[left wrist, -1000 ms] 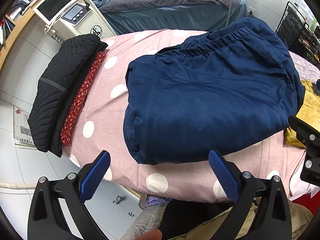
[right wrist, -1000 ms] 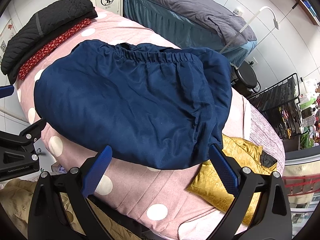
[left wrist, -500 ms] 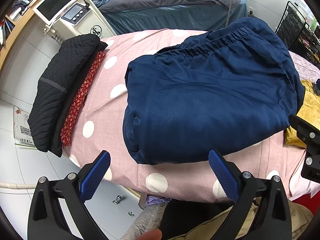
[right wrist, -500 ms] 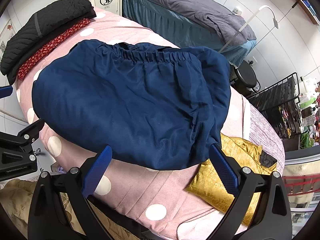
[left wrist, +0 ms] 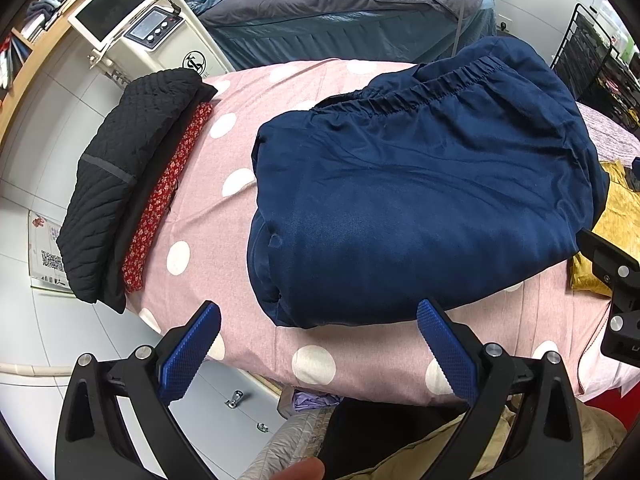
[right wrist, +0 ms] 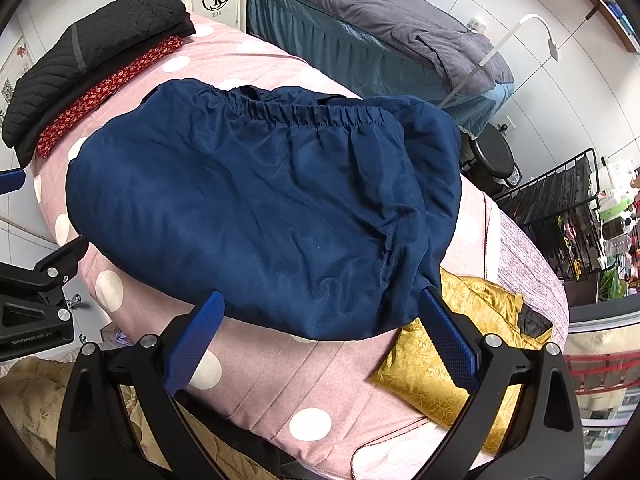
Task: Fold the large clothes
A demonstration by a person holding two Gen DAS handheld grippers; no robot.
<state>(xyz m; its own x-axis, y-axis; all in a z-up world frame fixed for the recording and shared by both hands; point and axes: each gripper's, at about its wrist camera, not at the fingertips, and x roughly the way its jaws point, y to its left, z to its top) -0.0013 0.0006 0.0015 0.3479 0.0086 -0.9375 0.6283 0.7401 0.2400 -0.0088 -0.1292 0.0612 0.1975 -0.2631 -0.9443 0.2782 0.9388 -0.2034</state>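
Navy garment [left wrist: 424, 200] lay folded in the centre of both views on the pink polka-dot cover [left wrist: 360, 356], its elastic waistband [right wrist: 304, 114] toward the top of frame and its right edge overlapping a gold fabric piece [right wrist: 448, 360] at lower right. Left gripper [left wrist: 318, 344] and right gripper [right wrist: 320, 332] both sat at bottom centre with blue pads spread wide, holding nothing, tips just short of the garment's near edge. A black quilted garment [left wrist: 116, 168] stacked over red floral cloth [left wrist: 160, 200] lay at left, apart from the navy piece.
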